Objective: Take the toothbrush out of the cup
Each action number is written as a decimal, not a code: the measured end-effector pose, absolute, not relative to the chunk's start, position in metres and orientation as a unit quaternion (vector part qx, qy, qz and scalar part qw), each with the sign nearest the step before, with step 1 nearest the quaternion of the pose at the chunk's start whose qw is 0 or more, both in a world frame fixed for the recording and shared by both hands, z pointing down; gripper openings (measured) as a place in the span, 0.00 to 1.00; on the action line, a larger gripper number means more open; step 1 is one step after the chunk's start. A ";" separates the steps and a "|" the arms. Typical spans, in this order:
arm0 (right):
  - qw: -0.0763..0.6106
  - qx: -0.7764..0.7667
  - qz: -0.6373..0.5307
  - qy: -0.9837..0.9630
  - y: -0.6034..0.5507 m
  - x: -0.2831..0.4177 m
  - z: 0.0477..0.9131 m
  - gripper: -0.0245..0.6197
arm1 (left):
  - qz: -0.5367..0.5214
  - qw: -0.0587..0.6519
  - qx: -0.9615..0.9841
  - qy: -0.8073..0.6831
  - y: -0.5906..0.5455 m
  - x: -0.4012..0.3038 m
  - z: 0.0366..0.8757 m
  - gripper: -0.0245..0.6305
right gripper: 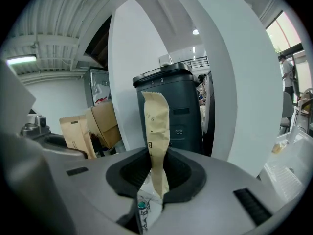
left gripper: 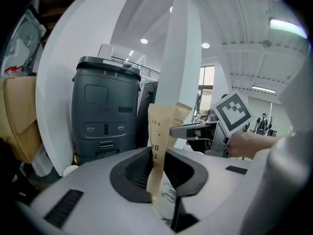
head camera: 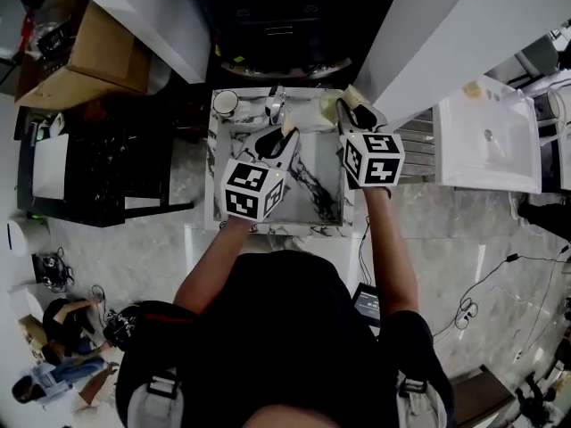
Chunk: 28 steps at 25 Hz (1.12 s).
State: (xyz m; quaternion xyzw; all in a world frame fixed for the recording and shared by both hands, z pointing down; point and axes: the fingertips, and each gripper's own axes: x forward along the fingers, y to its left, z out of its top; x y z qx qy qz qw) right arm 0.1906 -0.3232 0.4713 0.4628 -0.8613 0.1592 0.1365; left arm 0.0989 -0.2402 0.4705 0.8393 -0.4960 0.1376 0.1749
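Each gripper holds a brown paper toothbrush packet above a marble-topped stand [head camera: 314, 188]. My left gripper [head camera: 284, 138] is shut on one packet [left gripper: 157, 146], which sticks up between the jaws. My right gripper [head camera: 350, 114] is shut on the second packet [right gripper: 156, 136], also upright; a green-tipped bit shows at its lower end. From the left gripper view, the right gripper [left gripper: 195, 130] sits close by with its packet [left gripper: 183, 112]. A white cup [head camera: 225, 102] stands at the stand's far left corner, apart from both grippers.
A chrome fixture [head camera: 277, 105] stands beside the cup. A dark grey bin [left gripper: 105, 116] is behind the stand, between white pillars. Cardboard boxes [head camera: 96, 53] and a black rack [head camera: 89, 172] lie left, a white basin [head camera: 489, 136] right. A person [head camera: 62, 368] sits lower left.
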 end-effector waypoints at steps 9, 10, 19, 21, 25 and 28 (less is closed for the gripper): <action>0.126 0.452 0.135 -0.873 -0.293 0.191 0.453 0.18 | 0.126 0.144 0.837 -0.513 -0.228 0.096 0.448 0.14; 0.126 0.451 0.133 -0.873 -0.289 0.191 0.452 0.18 | 0.125 0.142 0.836 -0.514 -0.227 0.095 0.447 0.14; 0.120 0.441 0.126 -0.880 -0.271 0.177 0.436 0.18 | 0.110 0.129 0.839 -0.518 -0.222 0.084 0.432 0.14; 0.120 0.442 0.127 -0.880 -0.268 0.173 0.435 0.18 | 0.106 0.127 0.839 -0.518 -0.220 0.081 0.429 0.14; 0.119 0.447 0.126 -0.877 -0.258 0.162 0.429 0.18 | 0.097 0.123 0.841 -0.518 -0.213 0.067 0.420 0.14; 0.118 0.451 0.122 -0.876 -0.248 0.150 0.422 0.18 | 0.090 0.119 0.842 -0.518 -0.207 0.055 0.412 0.14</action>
